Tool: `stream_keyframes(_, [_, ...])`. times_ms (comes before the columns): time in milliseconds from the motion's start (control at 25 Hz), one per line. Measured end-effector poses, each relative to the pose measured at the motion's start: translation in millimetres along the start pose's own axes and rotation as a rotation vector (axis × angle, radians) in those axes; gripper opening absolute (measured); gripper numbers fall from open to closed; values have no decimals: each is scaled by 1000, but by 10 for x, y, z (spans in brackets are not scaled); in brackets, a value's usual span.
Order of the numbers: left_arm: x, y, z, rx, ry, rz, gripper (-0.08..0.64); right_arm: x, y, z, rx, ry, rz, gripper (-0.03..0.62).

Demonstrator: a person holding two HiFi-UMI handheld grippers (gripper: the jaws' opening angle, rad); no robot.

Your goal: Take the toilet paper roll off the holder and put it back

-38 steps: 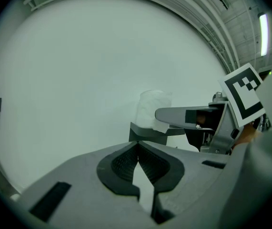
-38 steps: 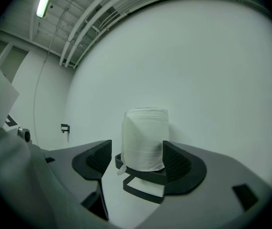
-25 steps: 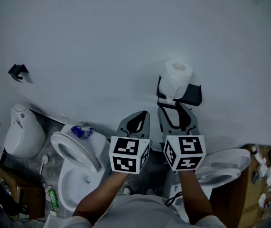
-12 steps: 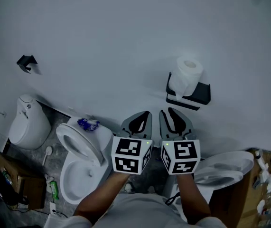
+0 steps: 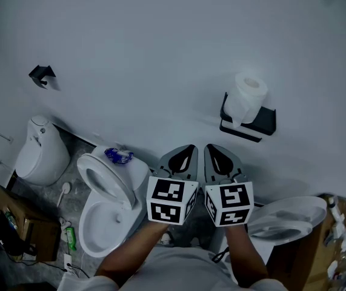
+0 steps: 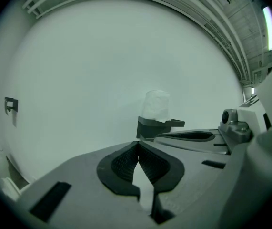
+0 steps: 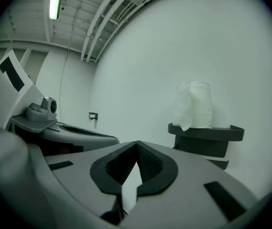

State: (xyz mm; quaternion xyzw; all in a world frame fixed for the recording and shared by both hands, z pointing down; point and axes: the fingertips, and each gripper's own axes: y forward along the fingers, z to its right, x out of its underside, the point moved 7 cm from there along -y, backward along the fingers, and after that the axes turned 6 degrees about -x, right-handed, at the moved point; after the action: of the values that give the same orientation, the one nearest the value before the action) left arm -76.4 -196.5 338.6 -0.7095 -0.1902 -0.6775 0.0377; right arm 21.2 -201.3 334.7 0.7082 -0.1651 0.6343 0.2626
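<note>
A white toilet paper roll [image 5: 246,97] stands upright on a dark holder [image 5: 259,122] fixed to the wall [image 5: 160,35], with a loose sheet hanging over the holder's front edge. It sits ahead of your right fingertips and off to their right, well apart from them, and nothing touches it. In the right gripper view it shows above and to the right of the tips.

Your right gripper [image 5: 214,148] has just been closing. Its fingers are now clenched tip to tip with nothing between them. Your left gripper [image 5: 189,148] is just beside it, and its fingers are also pressed together on nothing (in the left gripper view the tips meet, with a narrow gap only further back). Both grippers point at the plain white wall.

Far to the left of your left fingers, a small dark hook [image 5: 42,76] is mounted on the wall. Below and left of your left hand is a white toilet [image 5: 100,214] with its seat raised and a blue object [image 5: 119,156] on top. A second toilet seat [image 5: 285,217] lies below and right of your right hand, beside a cardboard box [image 5: 318,247].
</note>
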Motion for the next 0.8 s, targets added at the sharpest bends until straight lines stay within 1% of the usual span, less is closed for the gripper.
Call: stream_keyframes(800, [43,34,-58,-8,-7,-10,5,37,69,-13,-9,3,-11,2])
